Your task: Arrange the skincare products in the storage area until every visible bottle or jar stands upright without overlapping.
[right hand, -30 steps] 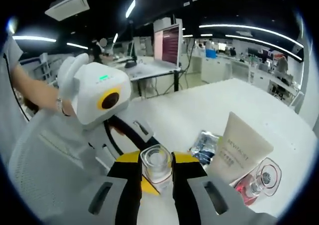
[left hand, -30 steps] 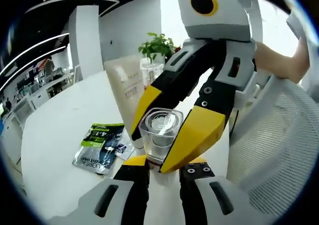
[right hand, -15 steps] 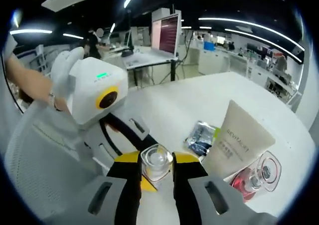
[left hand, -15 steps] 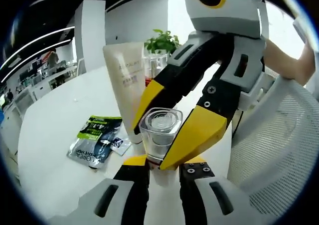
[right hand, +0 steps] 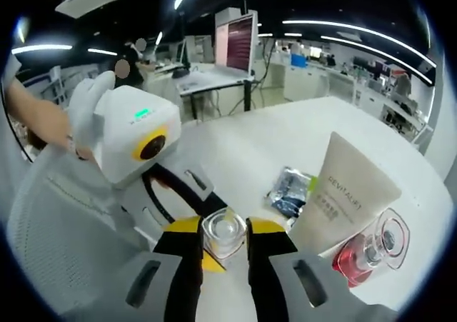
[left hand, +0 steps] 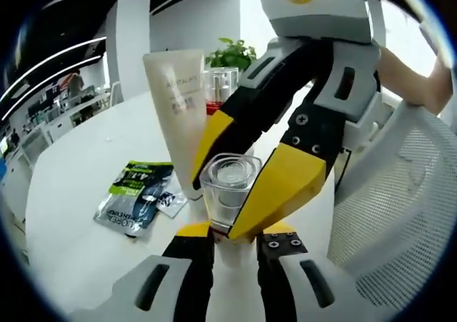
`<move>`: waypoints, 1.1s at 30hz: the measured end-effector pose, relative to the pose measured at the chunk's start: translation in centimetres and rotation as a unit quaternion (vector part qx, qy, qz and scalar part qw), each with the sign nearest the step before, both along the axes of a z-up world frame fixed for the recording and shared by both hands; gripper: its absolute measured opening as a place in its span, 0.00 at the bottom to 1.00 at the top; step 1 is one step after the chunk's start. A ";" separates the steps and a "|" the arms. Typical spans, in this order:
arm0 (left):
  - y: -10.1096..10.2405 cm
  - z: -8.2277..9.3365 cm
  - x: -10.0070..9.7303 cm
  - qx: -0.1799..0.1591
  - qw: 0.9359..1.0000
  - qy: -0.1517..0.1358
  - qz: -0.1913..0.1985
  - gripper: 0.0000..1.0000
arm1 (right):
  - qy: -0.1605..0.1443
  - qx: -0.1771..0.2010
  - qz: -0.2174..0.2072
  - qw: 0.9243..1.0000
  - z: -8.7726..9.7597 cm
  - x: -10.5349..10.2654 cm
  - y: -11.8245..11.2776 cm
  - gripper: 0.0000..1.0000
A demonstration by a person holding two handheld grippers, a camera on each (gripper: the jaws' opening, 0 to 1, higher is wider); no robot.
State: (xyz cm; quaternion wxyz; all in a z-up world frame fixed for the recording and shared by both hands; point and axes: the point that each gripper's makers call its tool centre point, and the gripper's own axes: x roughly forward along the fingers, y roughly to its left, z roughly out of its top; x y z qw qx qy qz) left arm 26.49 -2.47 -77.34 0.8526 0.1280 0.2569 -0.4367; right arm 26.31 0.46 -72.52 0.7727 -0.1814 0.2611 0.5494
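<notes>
White worktop [left hand: 78, 193] spans the left gripper view. Left to right there: a dark-and-green sachet [left hand: 134, 199] lying flat; a cream tube [left hand: 180, 115] upright on its cap; behind it a clear bottle with red liquid [left hand: 220, 88] and a green plant [left hand: 232, 52]. A clear square-capped bottle [left hand: 228, 190] stands upright at centre, just in front of the tube. The left claw [left hand: 230, 235] rises from below, its yellow tips set close on either side of the bottle's base; whether they actually bite cannot be told. The right claw [left hand: 246, 175] reaches down from above, its yellow jaws pinching the bottle's cap from both sides. A white mesh chair back [left hand: 400, 215] lies to the right.

Right gripper view, left to right: a sleeve and hand [right hand: 50, 126] behind the left claw's white body; that claw's dark jaws run down to the clear bottle [right hand: 224, 235]. The right claw [right hand: 223, 245] holds this bottle between its yellow pads. Next come the sachet [right hand: 291, 193], the tube [right hand: 344, 193], and the red bottle [right hand: 375, 249], tilted and touching the tube.
</notes>
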 end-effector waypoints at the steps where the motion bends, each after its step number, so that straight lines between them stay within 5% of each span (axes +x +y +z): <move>1: 0.0 -0.1 0.0 0.001 1.000 0.001 -0.002 0.20 | 0.001 -0.002 -0.001 1.000 -0.1 0.0 0.0 0.22; 11: -0.1 -0.2 -0.3 0.006 1.000 0.002 -0.013 0.22 | 0.009 -0.010 -0.005 1.000 -0.4 -0.2 0.1 0.22; 17: 0.3 -0.5 -0.4 0.027 0.999 -0.001 -0.026 0.43 | 0.004 -0.011 -0.005 1.000 -0.4 -0.1 0.2 0.22; 33: 0.9 -1.0 -0.4 0.047 0.999 0.020 -0.014 0.40 | -0.003 -0.019 -0.001 1.000 -0.5 -0.3 -0.2 0.26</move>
